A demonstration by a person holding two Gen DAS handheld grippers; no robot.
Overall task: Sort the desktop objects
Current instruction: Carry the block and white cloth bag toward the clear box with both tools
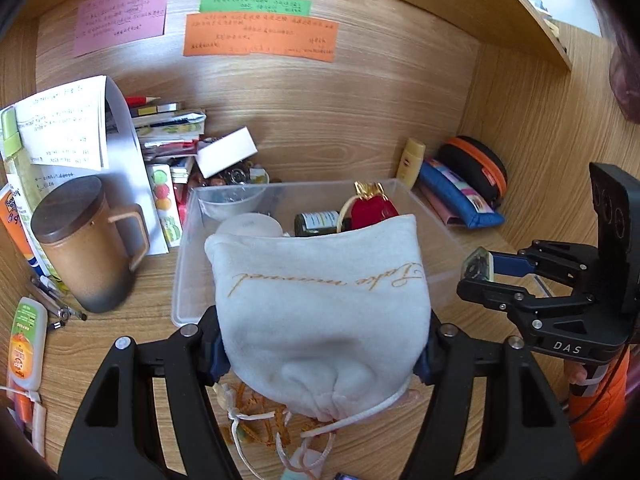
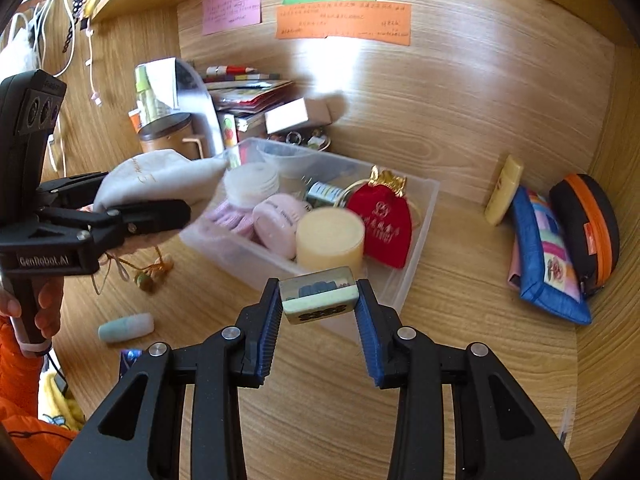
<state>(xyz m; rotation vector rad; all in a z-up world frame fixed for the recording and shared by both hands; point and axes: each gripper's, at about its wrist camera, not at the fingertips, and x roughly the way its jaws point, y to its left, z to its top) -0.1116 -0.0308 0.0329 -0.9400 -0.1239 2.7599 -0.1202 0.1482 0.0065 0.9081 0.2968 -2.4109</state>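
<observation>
We saw pink note, green note, orange note stuck on wooden back wall; shelf overhung.

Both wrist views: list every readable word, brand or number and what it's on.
"DAS": right gripper, black body, seen from the left wrist.
"GenRobot.AI": left gripper, black body, seen from the right wrist.
Gold cursive on the white drawstring cloth pouch: upside down, illegible.
Pink, green and orange paper notes on the wooden back panel: handwriting too small.
Red velvet pouch: gold print blurred.
Orange-labelled tube: unreadable.
</observation>
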